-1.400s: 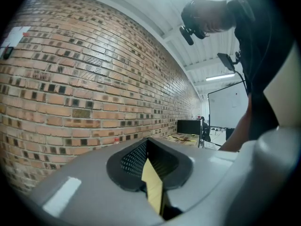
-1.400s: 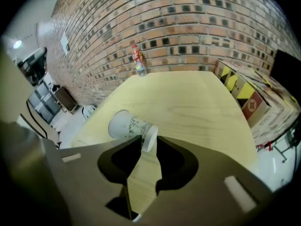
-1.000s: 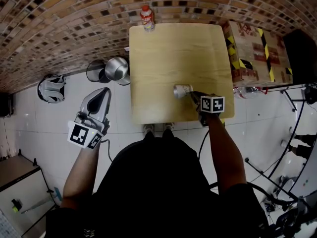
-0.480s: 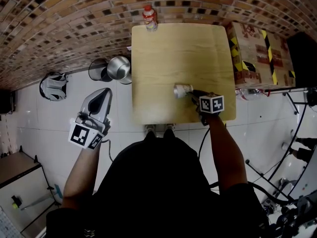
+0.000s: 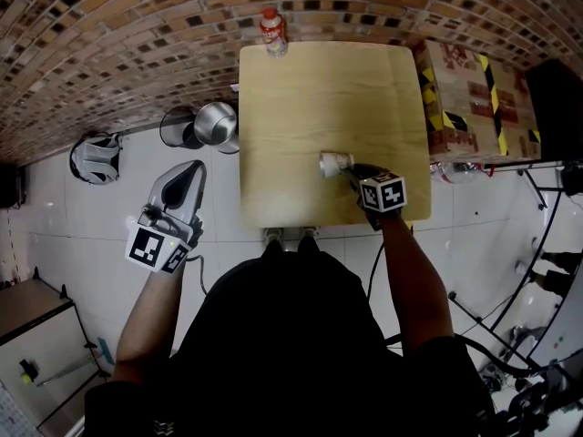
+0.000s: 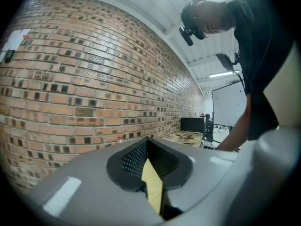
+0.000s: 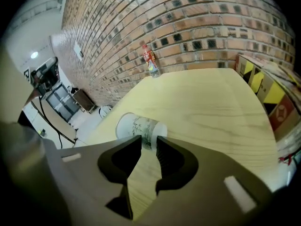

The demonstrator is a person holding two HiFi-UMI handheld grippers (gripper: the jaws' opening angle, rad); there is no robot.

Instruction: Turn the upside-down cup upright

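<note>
On table [image 5: 310,98], near edge: right claw [image 7: 149,142] narrowly apart, closing, empty; cup [image 7: 135,126] on side just beyond tips.

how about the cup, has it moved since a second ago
No. The cup keeps the same spot against the table's near edge.

- Table [image 5: 328,89]: pale wood, square top, its far edge towards the brick wall.
- Cup [image 5: 333,164]: lies on its side near the table's front right.
- Bottle [image 5: 271,31]: upright at the far left corner.
- Floor [image 5: 73,235]: white tiles, with pots [image 5: 215,124] just beside the table's left edge.
</note>
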